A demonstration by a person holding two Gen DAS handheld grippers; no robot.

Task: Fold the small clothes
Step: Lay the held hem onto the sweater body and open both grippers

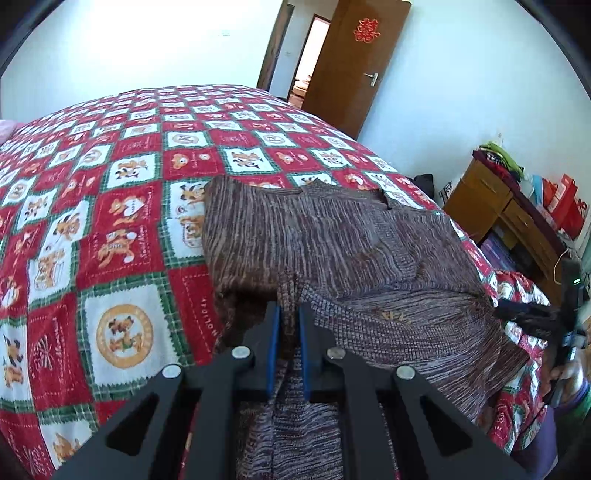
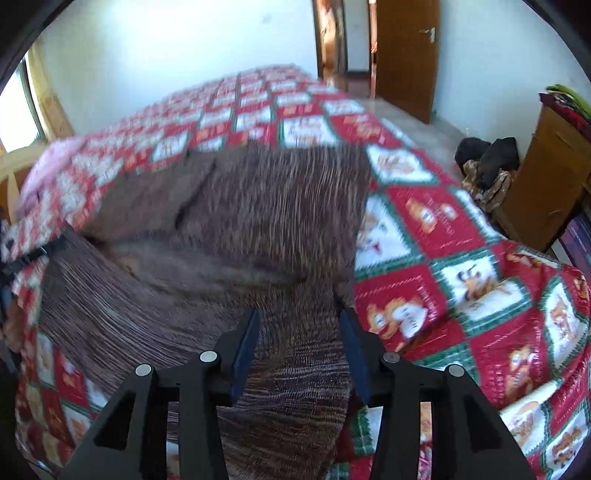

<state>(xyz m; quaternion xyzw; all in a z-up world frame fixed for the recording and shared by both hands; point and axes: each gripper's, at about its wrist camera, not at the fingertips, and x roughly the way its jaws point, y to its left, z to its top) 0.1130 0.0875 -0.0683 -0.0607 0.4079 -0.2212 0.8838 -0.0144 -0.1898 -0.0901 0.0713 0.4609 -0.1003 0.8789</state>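
a: left claw (image 1: 289, 325) state?
b: pinched tight on a fold of the brown knit garment (image 1: 332, 236), lifting that edge off the bed (image 1: 110, 206).
a: right claw (image 2: 299, 328)?
b: jaws apart, pads clear of the cloth, garment running between and under them.
a: garment position?
b: spread on the checked bedspread, near the bed's front edge.

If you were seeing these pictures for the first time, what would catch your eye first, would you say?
The red, white and green cartoon-print bedspread dominates, covering the whole bed. On its near side lies a brown striped knit garment, partly folded. The left hand-held gripper is shut on a bunched edge of it, while the right hand-held gripper stands open over the cloth. A red paper emblem marks the open wooden door behind.
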